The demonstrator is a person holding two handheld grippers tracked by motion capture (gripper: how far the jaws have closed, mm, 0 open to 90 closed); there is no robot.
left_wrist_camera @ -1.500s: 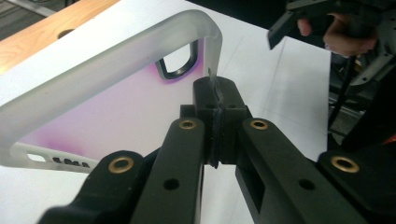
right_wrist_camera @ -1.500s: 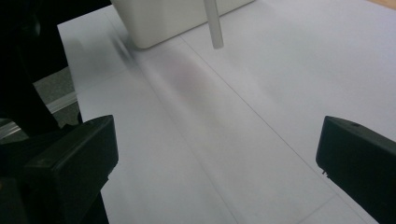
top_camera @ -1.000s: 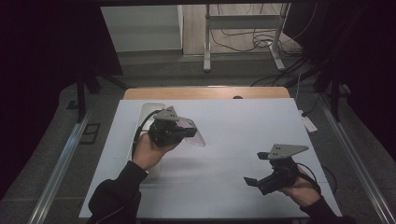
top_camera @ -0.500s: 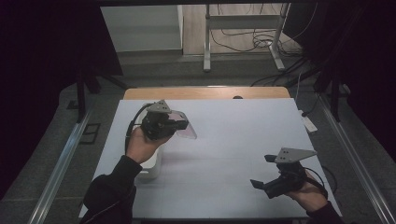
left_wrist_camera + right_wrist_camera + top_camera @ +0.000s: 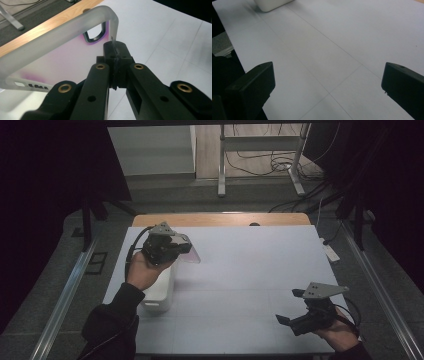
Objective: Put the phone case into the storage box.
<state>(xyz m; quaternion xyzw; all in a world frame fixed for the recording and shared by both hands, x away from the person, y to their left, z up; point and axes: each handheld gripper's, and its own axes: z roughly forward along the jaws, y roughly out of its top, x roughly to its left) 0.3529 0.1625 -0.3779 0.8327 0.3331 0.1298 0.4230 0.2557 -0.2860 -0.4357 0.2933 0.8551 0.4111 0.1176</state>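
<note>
A person stands at a white table [image 5: 240, 285] with a black gripper in each hand. The left gripper [image 5: 115, 53] has its two jaws squeezed tight on the edge of a thin, see-through plastic board [image 5: 62, 45]. The board is frosted and has round corners, with a hole for a handle near one end. In the high view, the left gripper [image 5: 186, 249] holds the board [image 5: 192, 256] up in the air, over the left part of the table. The board sticks out to the right of the gripper and does not touch the table.

Just under the left hand [image 5: 142, 272] sits a white tub [image 5: 157, 295] on the table. The tub also peeks in at the top corner [image 5: 270, 5] of the right gripper view.

The right gripper [image 5: 290, 312] is down near the front right corner of the table, well apart from the board. Its jaws stand wide apart [image 5: 328, 82] with nothing between them, just the bare white table below.
</note>
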